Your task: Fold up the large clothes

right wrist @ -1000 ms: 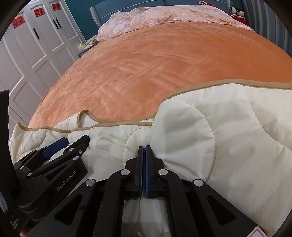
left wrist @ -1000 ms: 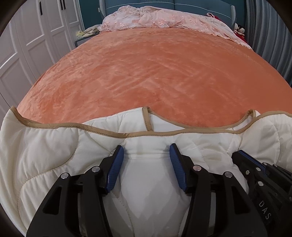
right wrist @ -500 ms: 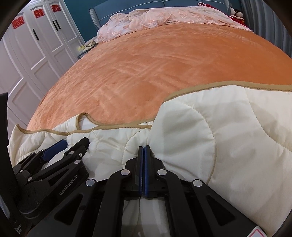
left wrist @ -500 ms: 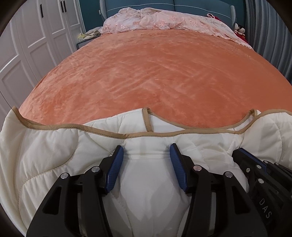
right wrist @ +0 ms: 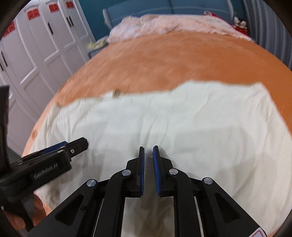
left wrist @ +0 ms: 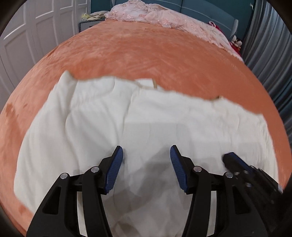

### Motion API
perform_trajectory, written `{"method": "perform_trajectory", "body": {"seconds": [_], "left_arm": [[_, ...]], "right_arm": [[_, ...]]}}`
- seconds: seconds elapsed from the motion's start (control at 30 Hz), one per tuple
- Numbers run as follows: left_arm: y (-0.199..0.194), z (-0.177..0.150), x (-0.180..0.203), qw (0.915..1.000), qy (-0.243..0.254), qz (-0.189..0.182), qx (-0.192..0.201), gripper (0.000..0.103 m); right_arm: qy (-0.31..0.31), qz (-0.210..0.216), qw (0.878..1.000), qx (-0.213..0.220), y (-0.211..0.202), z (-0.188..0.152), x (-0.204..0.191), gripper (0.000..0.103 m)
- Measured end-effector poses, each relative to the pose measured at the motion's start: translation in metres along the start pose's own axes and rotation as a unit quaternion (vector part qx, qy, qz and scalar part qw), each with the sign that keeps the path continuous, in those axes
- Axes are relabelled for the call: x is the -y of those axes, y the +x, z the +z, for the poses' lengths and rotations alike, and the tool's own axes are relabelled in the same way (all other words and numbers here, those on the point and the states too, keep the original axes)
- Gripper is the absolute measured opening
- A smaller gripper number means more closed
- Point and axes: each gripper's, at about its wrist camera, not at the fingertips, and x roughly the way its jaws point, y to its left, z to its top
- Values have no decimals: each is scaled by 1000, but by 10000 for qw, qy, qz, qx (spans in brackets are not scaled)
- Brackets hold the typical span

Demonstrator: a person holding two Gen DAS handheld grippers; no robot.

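A large cream quilted garment (left wrist: 138, 120) with tan trim lies spread flat on the orange bed cover; it also shows in the right wrist view (right wrist: 182, 116). My left gripper (left wrist: 146, 151) is open and empty, raised above the garment's near part. My right gripper (right wrist: 148, 148) has its jaws a narrow gap apart with nothing between them, above the garment's near middle. The right gripper shows at the lower right of the left wrist view (left wrist: 237, 164). The left gripper shows at the left of the right wrist view (right wrist: 73, 147). Both views are motion-blurred.
The orange bed cover (left wrist: 155, 54) stretches far beyond the garment. A pink lace bedspread (left wrist: 164, 14) lies bunched at the blue headboard. White wardrobe doors (right wrist: 36, 45) stand to the left, a grey curtain (left wrist: 270, 54) to the right.
My right gripper has let go of the garment fold and its jaws have parted slightly. Both grippers have lifted and pulled back. The garment now lies flatter and spread out.
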Motion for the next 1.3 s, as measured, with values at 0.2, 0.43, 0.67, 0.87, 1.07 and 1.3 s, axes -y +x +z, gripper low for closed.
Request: {"method": "perform_trajectory", "body": {"seconds": [0.2, 0.43, 0.67, 0.87, 1.07, 1.3], "left_arm": [[9, -12, 3, 9997, 108, 209, 14, 53], [16, -20, 8, 9989, 205, 402, 144, 55], [17, -25, 11, 9978, 314, 544, 233, 56], [-8, -26, -2, 9999, 71, 146, 55, 56], [-58, -53, -48, 9986, -515, -97, 123, 56], [-74, -81, -132, 9827, -1850, -42, -64, 69]], "right_arm": [[49, -253, 9996, -96, 16, -10, 1, 12], [42, -433, 9990, 58, 21, -21, -5, 12], [-39, -491, 9987, 149, 21, -26, -6, 12], [256, -358, 9990, -81, 6, -22, -7, 12], [316, 62, 9990, -309, -24, -41, -24, 13], [-193, -53, 9991, -376, -38, -73, -48, 13]]}}
